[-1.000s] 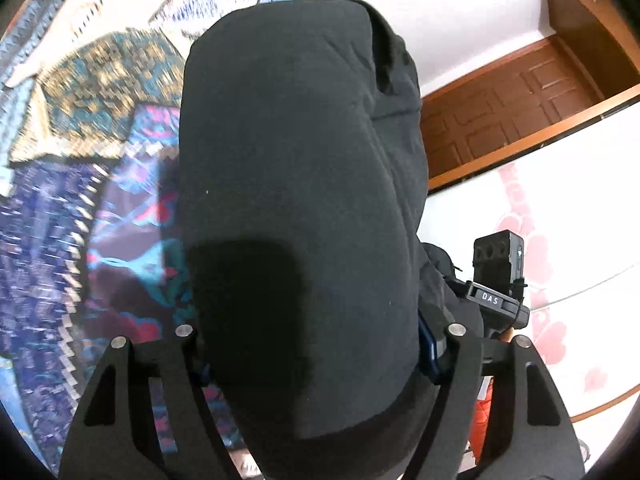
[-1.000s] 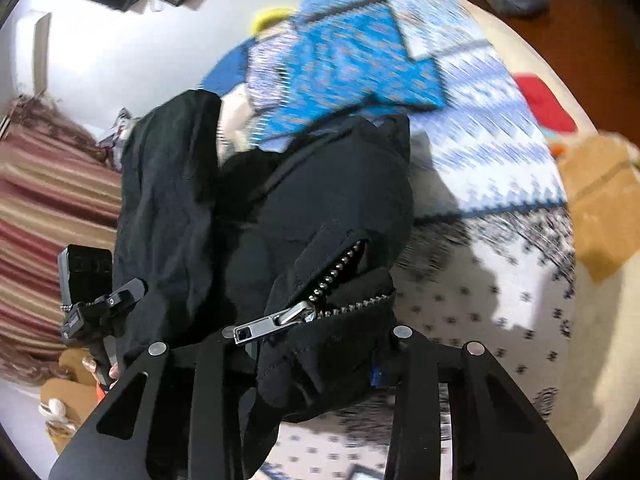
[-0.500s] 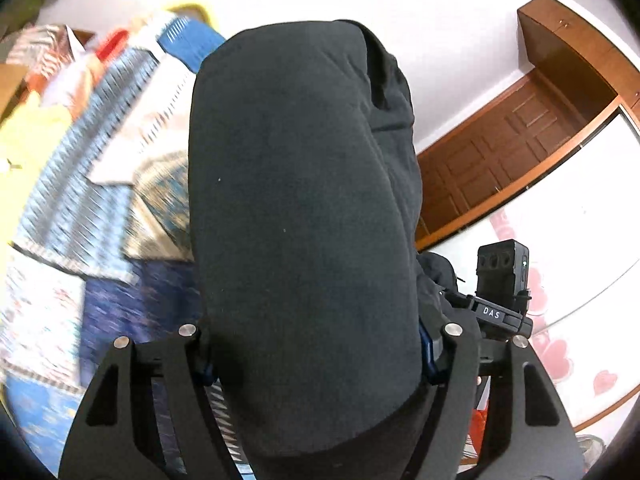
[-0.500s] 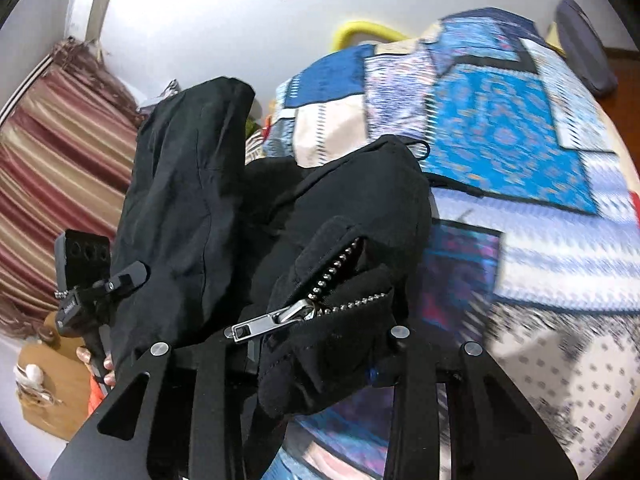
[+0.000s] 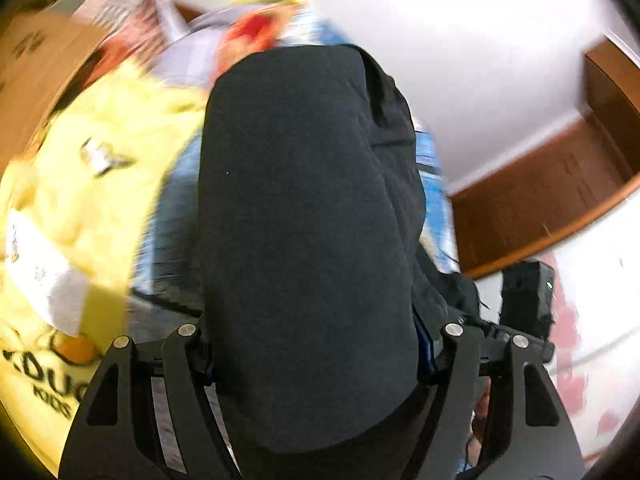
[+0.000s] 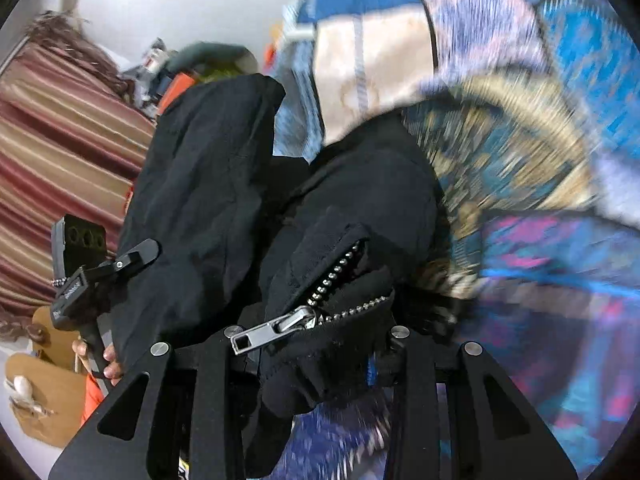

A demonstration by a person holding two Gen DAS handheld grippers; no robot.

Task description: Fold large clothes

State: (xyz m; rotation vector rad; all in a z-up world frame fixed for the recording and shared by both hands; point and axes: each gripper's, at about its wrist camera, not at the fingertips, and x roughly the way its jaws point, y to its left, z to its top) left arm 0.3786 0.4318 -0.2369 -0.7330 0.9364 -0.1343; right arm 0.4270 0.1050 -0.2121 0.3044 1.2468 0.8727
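Left wrist view: left gripper (image 5: pixel 316 360) set fairly wide, both sides pressed against a thick roll of the black jacket (image 5: pixel 308 240), which fills frame centre from 12 to 6 o'clock. Jacket is held up in the air, clear of the bed. At 9 o'clock a yellow kids' blanket (image 5: pixel 92 184), blurred; cardboard box (image 5: pixel 36 68) at 10 o'clock. Wooden door (image 5: pixel 560 200) at 3 o'clock. The right gripper's black body shows at 4 o'clock, just beside the jacket's edge.

Right wrist view: right gripper (image 6: pixel 316 344) narrowly set, clamped on the jacket's zipper edge; metal zipper pull (image 6: pixel 276 330) sticks out at 7 o'clock, teeth running up toward centre. Rest of the jacket hangs bunched toward 10 o'clock, where the left gripper grips it; a hand (image 6: pixel 106 360) on its handle at 8 o'clock. Patchwork bedspread (image 6: pixel 520 160) below and to 2–4 o'clock, heavily blurred. Striped curtain (image 6: pixel 60 152) at 9 o'clock.

Progress, judged: early. Jacket is lifted between both grippers, crumpled, not spread, no clean fold visible. Left to do: lay it flat on the bed, straighten, fold sleeves and body.
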